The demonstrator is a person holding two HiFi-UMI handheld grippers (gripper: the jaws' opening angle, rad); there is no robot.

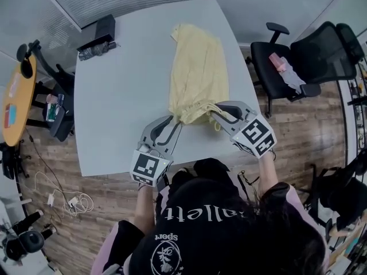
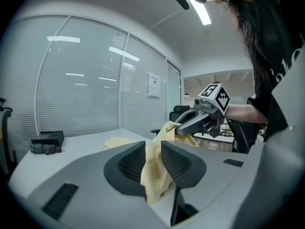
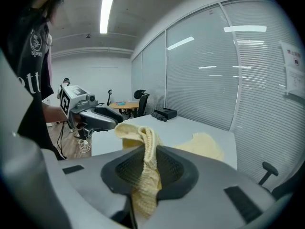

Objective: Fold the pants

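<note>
With the left gripper (image 1: 175,121) and right gripper (image 1: 215,109) each clenched on what looks like the waistband of the pants (image 1: 198,67), which lie lengthwise on the table (image 1: 120,96), carry both corners level toward the far end, cloth taut between them.

A pale grey table (image 1: 123,102) is carrying three things. Yellow pants (image 1: 198,67) are lying lengthwise along its right side, their far end reaching the far edge and their near end bunching up. A black box (image 1: 98,28) is sitting at the far left corner, with a dark bundle (image 1: 96,50) lying just beside it.
</note>
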